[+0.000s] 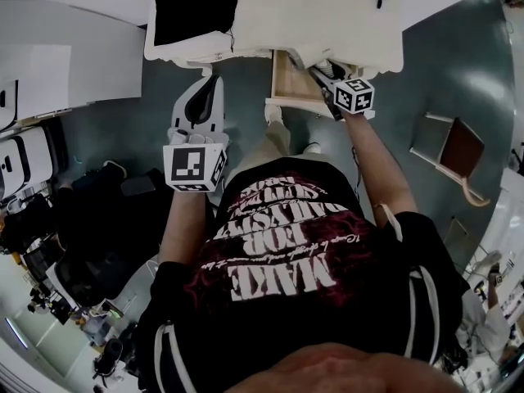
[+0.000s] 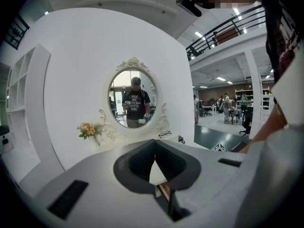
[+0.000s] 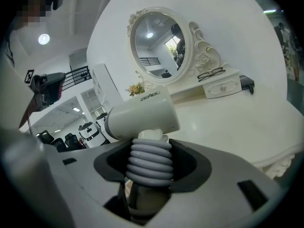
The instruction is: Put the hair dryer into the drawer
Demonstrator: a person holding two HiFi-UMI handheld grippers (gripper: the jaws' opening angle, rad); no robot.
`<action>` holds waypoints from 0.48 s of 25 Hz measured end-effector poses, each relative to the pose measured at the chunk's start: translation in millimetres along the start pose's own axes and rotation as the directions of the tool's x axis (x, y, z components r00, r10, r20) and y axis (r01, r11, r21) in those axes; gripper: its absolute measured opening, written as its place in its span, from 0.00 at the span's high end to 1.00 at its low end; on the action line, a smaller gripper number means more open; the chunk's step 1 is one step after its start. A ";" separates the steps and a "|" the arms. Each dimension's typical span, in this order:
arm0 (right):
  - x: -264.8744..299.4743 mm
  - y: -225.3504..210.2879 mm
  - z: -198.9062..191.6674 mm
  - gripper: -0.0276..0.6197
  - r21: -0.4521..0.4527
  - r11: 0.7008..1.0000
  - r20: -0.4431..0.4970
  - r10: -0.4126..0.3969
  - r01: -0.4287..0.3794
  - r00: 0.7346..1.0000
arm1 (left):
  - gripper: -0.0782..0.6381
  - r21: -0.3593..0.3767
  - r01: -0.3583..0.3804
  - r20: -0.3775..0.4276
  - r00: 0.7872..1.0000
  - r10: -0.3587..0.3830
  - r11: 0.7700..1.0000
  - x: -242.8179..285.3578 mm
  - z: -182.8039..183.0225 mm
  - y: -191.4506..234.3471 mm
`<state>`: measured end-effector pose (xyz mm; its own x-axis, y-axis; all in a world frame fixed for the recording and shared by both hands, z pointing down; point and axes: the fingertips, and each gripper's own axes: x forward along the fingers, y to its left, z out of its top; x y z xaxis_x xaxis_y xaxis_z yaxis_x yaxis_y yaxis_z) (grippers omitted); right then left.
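Observation:
A white hair dryer [image 3: 142, 118], its handle wrapped in coils of grey cord [image 3: 151, 163], stands upright between the jaws of my right gripper [image 3: 149, 170], which is shut on that handle. In the head view my right gripper [image 1: 323, 76] is over the right side of the open wooden drawer [image 1: 291, 80] that sticks out from the white dressing table [image 1: 270, 23]. My left gripper [image 1: 207, 88] hangs in front of the table, left of the drawer, and in its own view my left gripper [image 2: 154, 158] has its pads touching with nothing between them.
A black cloth [image 1: 195, 11] lies on the table's left part. At the back stand an oval mirror [image 2: 133, 99], a small bunch of flowers [image 2: 88, 129], glasses [image 3: 211, 73] on a little drawer box [image 3: 221, 87]. A wooden chair [image 1: 458, 150] stands on the right.

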<state>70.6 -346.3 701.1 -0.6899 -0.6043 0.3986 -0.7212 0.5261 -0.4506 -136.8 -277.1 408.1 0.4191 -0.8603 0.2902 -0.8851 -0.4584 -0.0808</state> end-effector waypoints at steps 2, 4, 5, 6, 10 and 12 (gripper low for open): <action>3.7 -5.9 -6.6 0.59 -0.010 1.000 -0.007 -0.008 0.008 1.000 | 0.88 0.005 0.010 -0.010 1.000 -0.010 1.000 3.7 -2.8 -0.9; 6.3 -12.2 -12.1 0.59 -0.005 1.000 -0.009 -0.010 0.010 1.000 | 0.89 0.008 0.017 -0.021 1.000 -0.016 1.000 8.1 -5.8 -0.7; 7.6 -15.1 -13.8 0.59 -0.001 1.000 -0.008 -0.010 0.010 1.000 | 0.88 0.008 0.019 -0.026 0.999 -0.018 1.000 10.4 -7.1 0.3; 8.8 -17.4 -15.5 0.59 0.001 1.000 -0.007 -0.011 0.011 1.000 | 0.88 0.008 0.020 -0.031 0.999 -0.020 1.000 12.5 -8.3 1.6; 11.5 -24.8 -28.2 0.59 0.001 1.000 -0.019 -0.026 0.026 0.999 | 0.89 0.012 0.034 -0.052 0.998 -0.034 0.999 19.9 -12.5 2.5; 12.1 -28.4 -31.4 0.59 -0.002 0.999 -0.023 -0.037 0.037 0.999 | 0.88 0.019 0.045 -0.060 0.997 -0.044 0.999 24.4 -14.1 -0.4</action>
<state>80.8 -349.8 743.8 -0.6639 -0.6096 0.4332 -0.7464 0.5047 -0.4337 -129.0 -294.7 428.7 0.4445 -0.8243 0.3506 -0.8612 -0.5009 -0.0861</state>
